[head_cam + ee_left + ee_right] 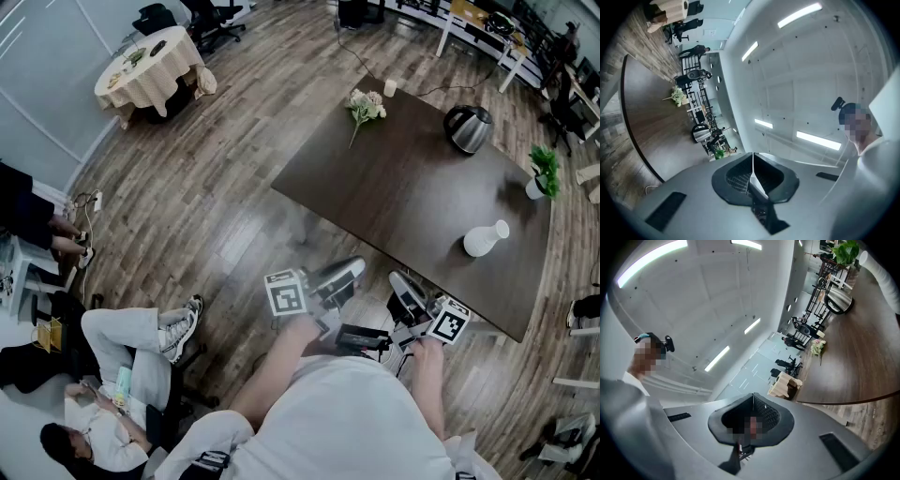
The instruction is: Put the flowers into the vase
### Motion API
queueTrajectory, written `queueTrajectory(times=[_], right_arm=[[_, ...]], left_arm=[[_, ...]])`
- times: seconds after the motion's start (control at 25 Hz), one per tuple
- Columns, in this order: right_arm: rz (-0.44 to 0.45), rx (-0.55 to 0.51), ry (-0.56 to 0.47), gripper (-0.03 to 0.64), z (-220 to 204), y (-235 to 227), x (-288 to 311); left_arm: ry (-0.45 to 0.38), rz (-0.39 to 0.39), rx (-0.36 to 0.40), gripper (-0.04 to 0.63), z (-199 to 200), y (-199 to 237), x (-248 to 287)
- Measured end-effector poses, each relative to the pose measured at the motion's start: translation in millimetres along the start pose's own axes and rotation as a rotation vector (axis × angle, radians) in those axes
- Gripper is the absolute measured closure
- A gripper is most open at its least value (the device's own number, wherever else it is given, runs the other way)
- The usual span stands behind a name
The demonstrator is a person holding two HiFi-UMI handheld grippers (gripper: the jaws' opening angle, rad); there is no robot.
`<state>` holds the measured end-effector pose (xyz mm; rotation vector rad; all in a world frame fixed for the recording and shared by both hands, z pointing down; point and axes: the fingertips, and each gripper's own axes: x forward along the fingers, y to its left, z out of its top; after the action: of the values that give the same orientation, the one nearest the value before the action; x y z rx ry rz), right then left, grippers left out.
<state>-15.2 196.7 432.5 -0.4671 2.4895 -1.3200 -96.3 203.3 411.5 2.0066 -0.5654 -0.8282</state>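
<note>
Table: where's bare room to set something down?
The table is bare through the middle, between the flowers, the kettle and the vase, and along the edge nearest the person. The right end is tightest: kettle, potted plant and vase cluster there.

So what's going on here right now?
A person stands by the table with the left tool and the right tool both shut and empty. The flowers lie on the table's far end; the white vase stands apart from them, nearer the person. Neither is being touched.
</note>
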Motion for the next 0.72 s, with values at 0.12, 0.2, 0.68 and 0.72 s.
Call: queueTrajectory(times=[0.12,0.2,0.68,0.72], right_arm=[[0.009,-0.007,-0.004,0.595,5.2,-5.7,-3.3],[0.010,-0.010,-0.007,0.595,9.0,-9.3,-9.7],[0.047,-0.006,0.032,0.595,24.6,-21.5,-38.4],[0.051,-0.007,0.031,0.595,27.9,-22.8,-42.5]], left_arm=[[0.020,0.004,0.024,0.580,-4.9,3.4,9.4],[0.032,0.008,0.035,0.580,-11.4,4.9,16.3],[0.076,0.061,0.118,0.580,-46.2,6.3,53.7],[0.079,0.065,0.125,0.580,-49.0,7.0,58.3]])
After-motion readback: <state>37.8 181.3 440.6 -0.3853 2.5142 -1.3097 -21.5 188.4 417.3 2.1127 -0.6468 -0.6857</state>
